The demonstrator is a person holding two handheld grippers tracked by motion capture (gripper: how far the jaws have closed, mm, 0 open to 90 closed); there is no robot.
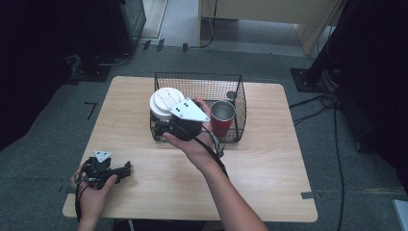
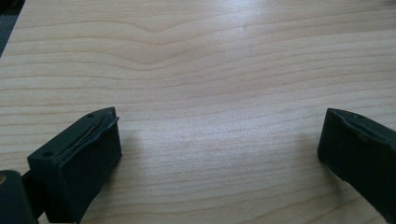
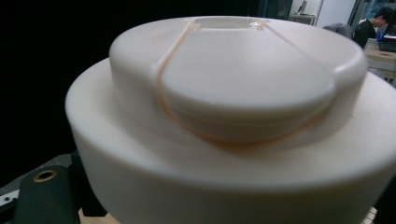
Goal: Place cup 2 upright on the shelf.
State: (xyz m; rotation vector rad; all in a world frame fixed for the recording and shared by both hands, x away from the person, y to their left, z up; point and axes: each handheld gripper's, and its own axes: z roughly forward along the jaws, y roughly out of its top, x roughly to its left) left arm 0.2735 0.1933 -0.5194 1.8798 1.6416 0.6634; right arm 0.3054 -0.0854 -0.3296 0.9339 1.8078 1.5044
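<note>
**A:** What is the right gripper point(image 1: 169, 126) doing?

**B:** Its jaws are clamped on a white lidded container point(image 1: 165, 103), a round tub with a stepped lid. It is held in the air over the near left corner of a black wire basket point(image 1: 240, 103), seemingly either on its way in or being lifted out; I cannot tell which.

**A:** Is anything in the basket?

**B:** A red cup with a metal lining point(image 1: 222, 117) stands upright at the right end, with a small dark object behind it, too small to name.

**A:** And the left gripper point(image 1: 126, 169)?

**B:** It rests low at the near left corner of the table, jaws spread wide with nothing between them.

**A:** What about the surroundings?

**B:** A light wooden table point(image 1: 269, 168) with rounded corners stands on grey carpet. Black cables point(image 1: 332, 125) trail along the floor at the right, and dark stands and pale furniture stand beyond.
</note>
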